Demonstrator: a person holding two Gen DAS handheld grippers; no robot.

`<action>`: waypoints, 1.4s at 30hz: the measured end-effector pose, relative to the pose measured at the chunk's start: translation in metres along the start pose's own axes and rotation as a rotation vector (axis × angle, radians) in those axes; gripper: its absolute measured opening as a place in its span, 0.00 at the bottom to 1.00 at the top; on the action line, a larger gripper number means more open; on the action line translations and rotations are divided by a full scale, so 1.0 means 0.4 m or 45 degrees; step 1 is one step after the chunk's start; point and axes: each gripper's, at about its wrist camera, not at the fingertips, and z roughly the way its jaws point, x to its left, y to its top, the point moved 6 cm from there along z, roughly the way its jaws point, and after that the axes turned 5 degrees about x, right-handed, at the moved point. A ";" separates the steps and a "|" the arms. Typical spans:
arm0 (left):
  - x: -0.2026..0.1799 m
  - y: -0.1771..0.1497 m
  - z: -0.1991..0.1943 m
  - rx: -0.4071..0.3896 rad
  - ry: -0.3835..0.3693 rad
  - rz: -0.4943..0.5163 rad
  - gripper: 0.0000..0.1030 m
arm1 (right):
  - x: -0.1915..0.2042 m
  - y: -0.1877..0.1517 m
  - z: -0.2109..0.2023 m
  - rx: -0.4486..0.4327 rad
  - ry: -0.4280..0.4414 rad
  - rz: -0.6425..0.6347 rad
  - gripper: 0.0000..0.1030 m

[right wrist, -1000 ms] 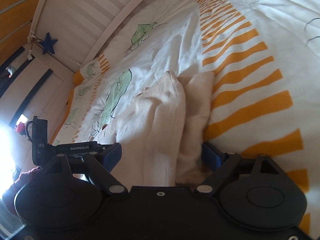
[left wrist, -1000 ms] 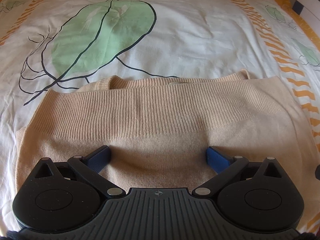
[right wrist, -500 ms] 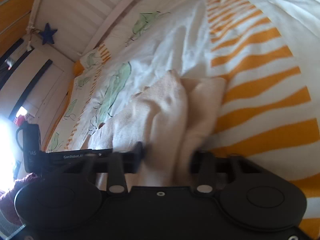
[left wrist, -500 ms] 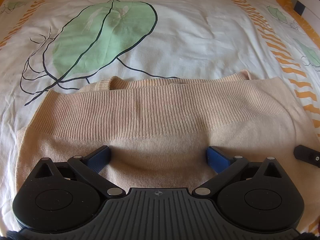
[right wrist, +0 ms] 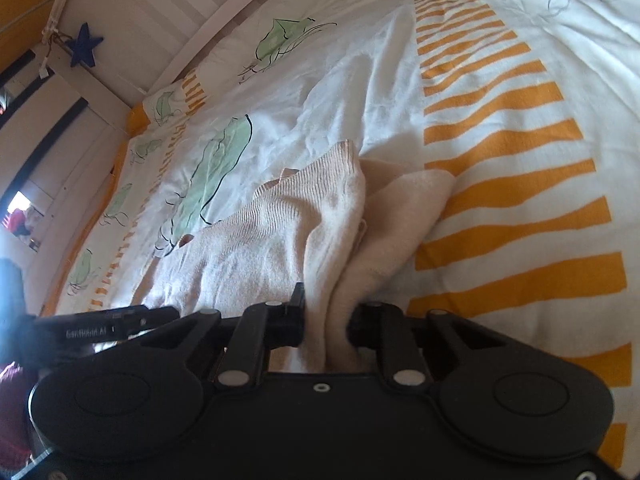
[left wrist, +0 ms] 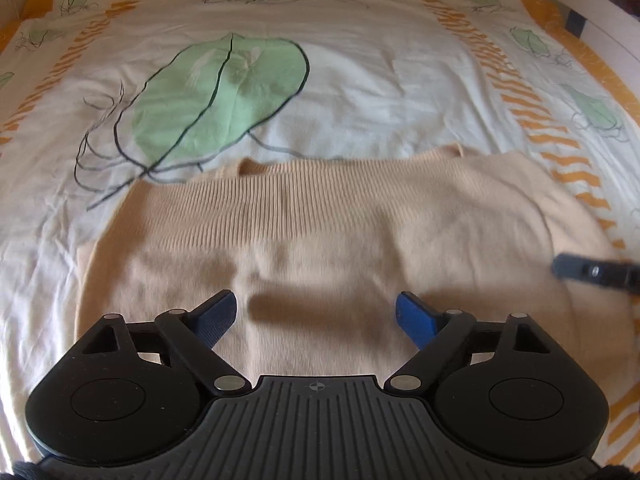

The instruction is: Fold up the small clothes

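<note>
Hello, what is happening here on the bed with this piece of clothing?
A person with a gripper in each hand is folding a beige knit sweater on a leaf-print bedsheet. The right gripper is shut on a bunched edge of the sweater at its right side. The left gripper is open above the sweater's near part and holds nothing. The sweater lies mostly flat, its ribbed band facing away.

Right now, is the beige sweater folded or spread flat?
Folded: the beige sweater has its ribbed hem doubled up to the neckline, and the right hand-held gripper pinches its bunched edge.
</note>
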 end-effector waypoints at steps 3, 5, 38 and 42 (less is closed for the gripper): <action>-0.006 -0.010 0.037 0.009 -0.014 0.036 0.89 | 0.013 0.004 -0.001 0.016 -0.053 -0.009 0.24; 0.006 -0.004 0.022 0.001 -0.045 0.001 0.87 | 0.025 0.007 -0.004 0.025 -0.092 -0.022 0.24; 0.560 -0.230 -0.063 -0.162 0.087 -0.428 0.95 | 0.627 -0.053 0.249 0.190 -0.171 -0.437 0.23; 0.562 -0.234 -0.062 -0.166 0.082 -0.429 0.95 | 0.672 -0.093 0.309 0.222 -0.288 -0.562 0.26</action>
